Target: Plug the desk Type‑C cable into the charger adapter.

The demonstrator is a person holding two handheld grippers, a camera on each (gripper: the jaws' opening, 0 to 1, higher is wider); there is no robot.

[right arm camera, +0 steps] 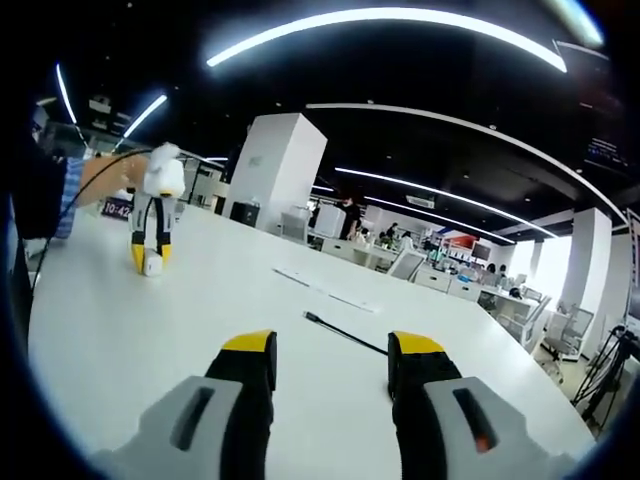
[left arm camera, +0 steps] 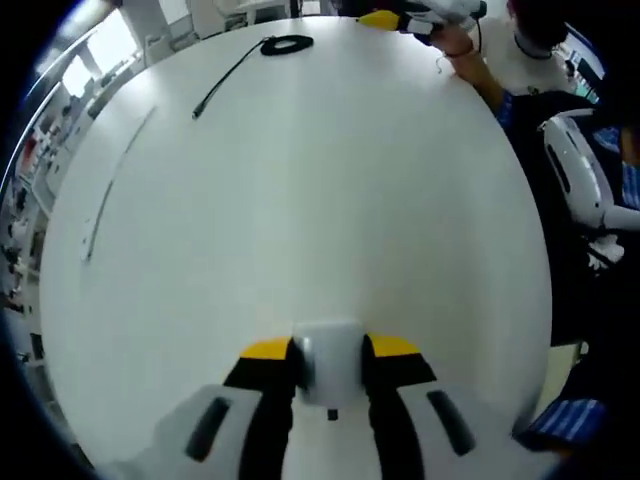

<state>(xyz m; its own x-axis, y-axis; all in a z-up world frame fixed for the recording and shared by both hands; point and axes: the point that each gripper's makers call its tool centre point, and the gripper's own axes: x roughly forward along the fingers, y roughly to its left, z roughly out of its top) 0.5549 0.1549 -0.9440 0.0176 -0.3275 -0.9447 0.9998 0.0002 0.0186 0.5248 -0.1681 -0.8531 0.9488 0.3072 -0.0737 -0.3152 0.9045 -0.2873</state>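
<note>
Left tongs [left arm camera: 331,362] around adapter [left arm camera: 329,368]

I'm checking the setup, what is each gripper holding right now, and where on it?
The left gripper clamps the white charger adapter across its sides. The right gripper is open, holding nothing.

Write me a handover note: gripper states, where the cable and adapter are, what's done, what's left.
Left gripper: jaws shut on the white adapter, held low over the table.
Right gripper: jaws open, holding nothing, hovering over the table and aimed toward the cable.
Cable: black, lying loose on the table ahead of the right gripper, its plug end toward it; in the left gripper view it runs from a coil at the far edge.
Done: adapter picked up.
Left: grab the cable's plug end with the right gripper, line it up with the adapter's port and push it in.
</note>
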